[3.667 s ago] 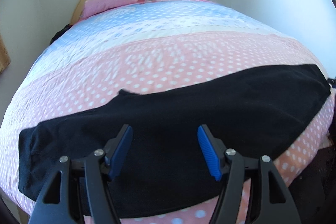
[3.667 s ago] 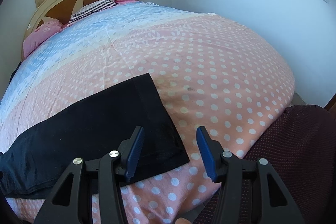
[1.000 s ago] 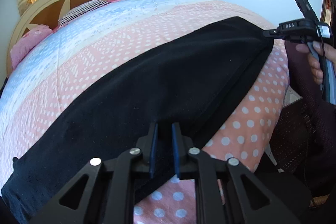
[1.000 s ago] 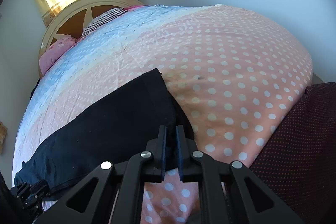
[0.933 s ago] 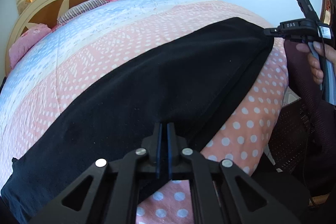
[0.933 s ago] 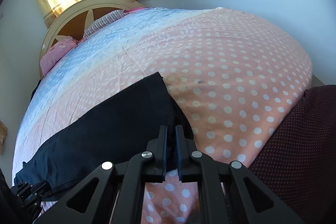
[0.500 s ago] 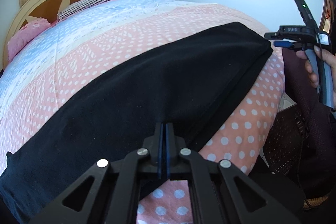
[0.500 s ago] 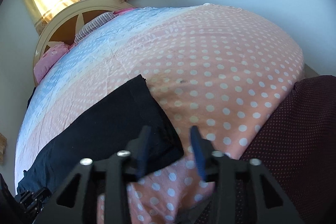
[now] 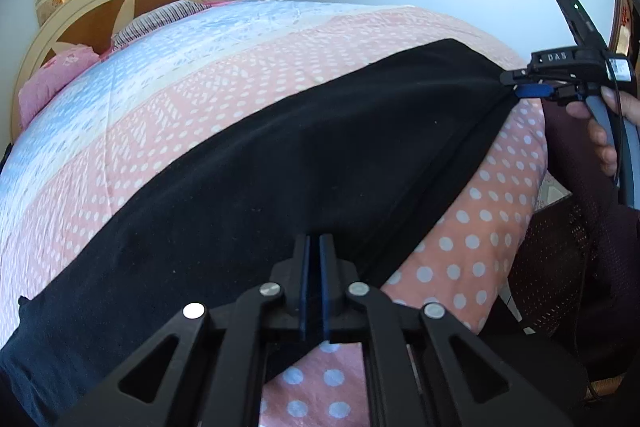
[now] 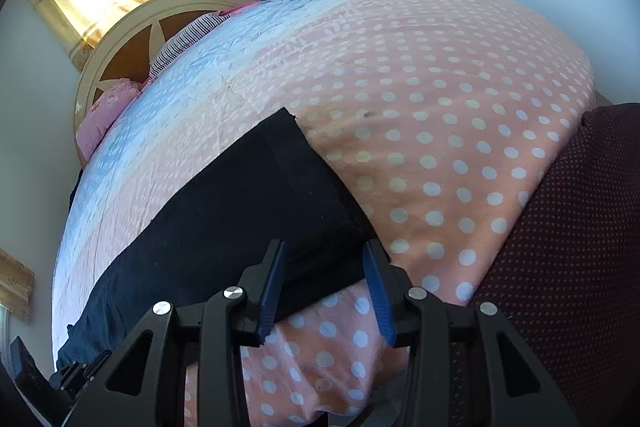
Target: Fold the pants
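Looking from the left wrist, the pants (image 9: 280, 155) lie flat and long across the pink dotted bed (image 9: 472, 227), soft, limp and light by my judgement, likely to sag and drag unless lifted at an edge or corner. The left gripper (image 9: 313, 283) points down at the near edge, jaws nearly together and pinching that hem. Across the cloth, the right gripper (image 9: 532, 87) sits at the far corner, a hand (image 9: 600, 131) on its grip.

From the right wrist, that gripper (image 10: 326, 287) angles down over the pants' near corner (image 10: 320, 227). Its jaws are closing, partly apart, with the corner between the pads (image 10: 272, 287) but not visibly pressed. Taking both layers there would, I judge, carry cleanly.
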Motion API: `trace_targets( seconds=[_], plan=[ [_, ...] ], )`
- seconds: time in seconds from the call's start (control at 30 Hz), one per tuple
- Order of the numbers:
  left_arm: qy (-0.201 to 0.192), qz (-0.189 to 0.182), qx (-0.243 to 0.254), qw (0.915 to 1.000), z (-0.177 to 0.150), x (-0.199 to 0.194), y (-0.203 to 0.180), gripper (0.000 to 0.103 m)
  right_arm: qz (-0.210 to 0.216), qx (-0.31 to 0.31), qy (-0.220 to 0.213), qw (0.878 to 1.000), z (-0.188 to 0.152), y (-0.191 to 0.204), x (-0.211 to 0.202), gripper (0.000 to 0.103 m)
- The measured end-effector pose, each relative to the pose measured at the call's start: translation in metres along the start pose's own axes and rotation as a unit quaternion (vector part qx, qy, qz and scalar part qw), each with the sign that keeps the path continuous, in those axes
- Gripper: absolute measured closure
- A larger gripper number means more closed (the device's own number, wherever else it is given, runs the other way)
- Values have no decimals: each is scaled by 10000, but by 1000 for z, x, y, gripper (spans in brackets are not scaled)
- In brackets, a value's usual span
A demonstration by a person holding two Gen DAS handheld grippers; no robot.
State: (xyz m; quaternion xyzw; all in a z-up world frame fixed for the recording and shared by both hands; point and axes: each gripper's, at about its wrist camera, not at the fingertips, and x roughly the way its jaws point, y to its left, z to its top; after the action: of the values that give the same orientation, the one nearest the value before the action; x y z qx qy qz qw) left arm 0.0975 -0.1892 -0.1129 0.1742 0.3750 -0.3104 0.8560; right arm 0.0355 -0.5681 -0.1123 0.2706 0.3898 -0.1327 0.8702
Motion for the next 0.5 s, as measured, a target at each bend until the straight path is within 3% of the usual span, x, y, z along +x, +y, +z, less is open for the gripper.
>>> trace_targets(
  seconds=[0.17,0.27,0.5],
  plan=[
    [5,-12,3,10000,2,1,1,94,-35,15,-1,10000,-1,1,5,61],
    [37,-83,-61,9999,3,0,6,101,-57,-129,-107,9998,2,6,5,98],
    [-190,-284,-158,9993,11,-24,20,103,122,-436,-559,9974,12,19,-28,98]
  ],
)
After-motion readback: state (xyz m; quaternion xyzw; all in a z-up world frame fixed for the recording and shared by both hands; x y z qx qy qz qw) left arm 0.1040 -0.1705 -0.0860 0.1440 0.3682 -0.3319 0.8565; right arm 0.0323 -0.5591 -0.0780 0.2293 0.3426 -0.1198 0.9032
